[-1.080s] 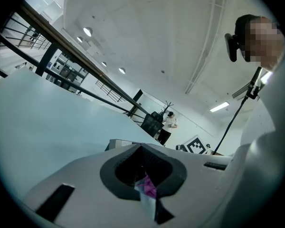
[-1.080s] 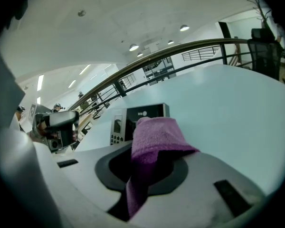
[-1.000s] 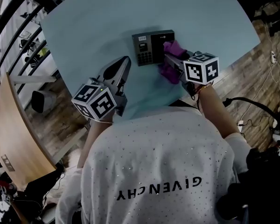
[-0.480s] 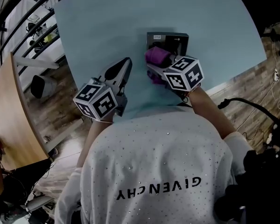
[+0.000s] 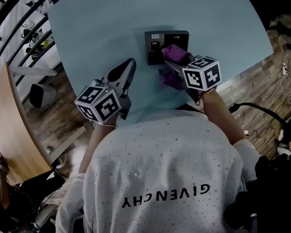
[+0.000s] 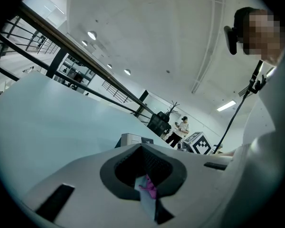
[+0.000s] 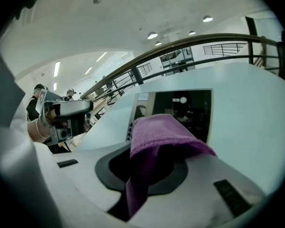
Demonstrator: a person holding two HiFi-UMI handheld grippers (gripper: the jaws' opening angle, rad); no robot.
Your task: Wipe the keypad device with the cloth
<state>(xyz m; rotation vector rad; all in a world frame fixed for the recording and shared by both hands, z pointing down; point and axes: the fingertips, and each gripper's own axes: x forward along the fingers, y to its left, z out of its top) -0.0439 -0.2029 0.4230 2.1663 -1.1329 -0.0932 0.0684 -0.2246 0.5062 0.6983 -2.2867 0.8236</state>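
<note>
purple cloth (image 5: 175, 53) on keypad device (image 5: 156, 39)

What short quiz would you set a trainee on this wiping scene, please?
1. True or false: the left tongs grip the cloth.
2. Which is nearer the device: A the left tongs, or B the right tongs?
3. Fill in: the cloth is ___ in colour.
Key: 1 false, the right tongs hold it, and the left tongs are shut on nothing; 2 B; 3 purple.
</note>
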